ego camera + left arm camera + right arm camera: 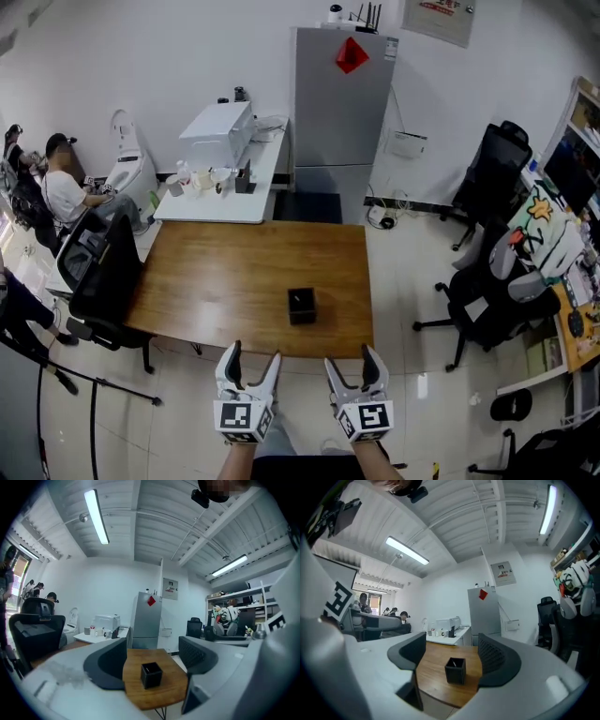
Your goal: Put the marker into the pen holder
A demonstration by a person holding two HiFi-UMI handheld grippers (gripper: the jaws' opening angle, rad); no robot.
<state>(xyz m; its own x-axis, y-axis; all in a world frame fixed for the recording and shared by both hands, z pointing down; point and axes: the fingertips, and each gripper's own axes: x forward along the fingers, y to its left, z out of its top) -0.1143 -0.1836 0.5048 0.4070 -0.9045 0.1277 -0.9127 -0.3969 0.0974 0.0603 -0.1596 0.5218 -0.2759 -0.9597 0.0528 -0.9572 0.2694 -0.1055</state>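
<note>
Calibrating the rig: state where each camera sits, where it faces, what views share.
Head view: on the head, facing steeply down at the table; left gripper and right gripper show below.
Left gripper view: on that gripper, looking forward between its open jaws.
Right gripper view: same, its own jaws open.
All share the pen holder.

A wooden table (pixel 234 272) has a black office chair (pixel 103 281) at its left edge, a white desk (pixel 220 204) bearing a printer (pixel 217 131) beyond it beside a tall grey cabinet (pixel 339 112) with a red diamond sticker (pixel 352 54), 2 more black chairs (pixel 492 173) (pixel 487 305) at right, and a seated person (pixel 66 192) far left.
</note>
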